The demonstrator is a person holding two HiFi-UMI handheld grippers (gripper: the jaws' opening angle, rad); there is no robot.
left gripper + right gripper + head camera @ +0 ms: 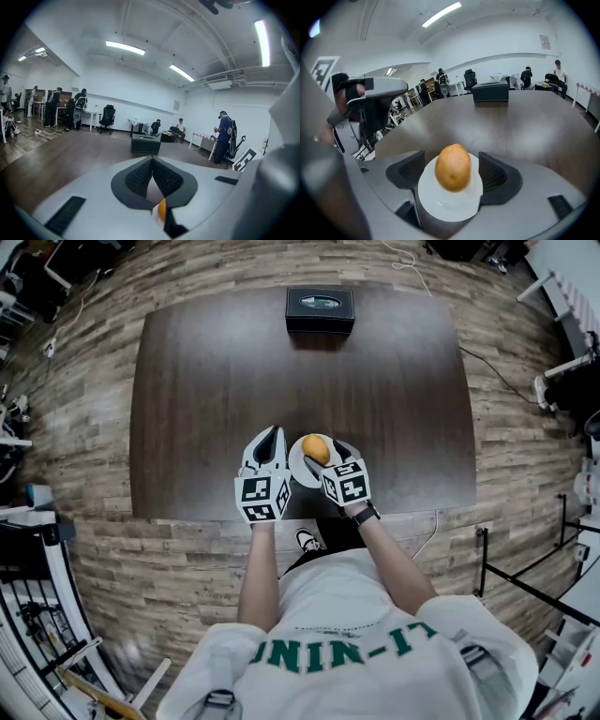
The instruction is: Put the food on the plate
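**Two grippers at the plate, potato lying on it**

Both of your grippers sit at the near edge of the dark wooden table (309, 381), close in front of you. The potato (316, 449) rests on the small white plate (295, 463), which stands near that front edge, roughly at the middle of the table's width.

Your right gripper (326, 457) reaches in from the plate's near right side. Its own camera shows its jaws spread wide, one pad on each side of the potato (453, 167), with a gap visible between each pad and the skin. The potato lies on its side on the plate (450, 208), and the pads are not pinching it.

Your left gripper (268, 434) stands just beside the plate on its left, pointing away from you along the table. Its jaws are pressed together, the ribbed pads (138, 177) meeting at the tips with nothing held between them. A sliver of the potato (161, 209) shows at the lower edge of its camera's view.

A black box (320, 309) sits at the far edge of the table, well apart from the plate.
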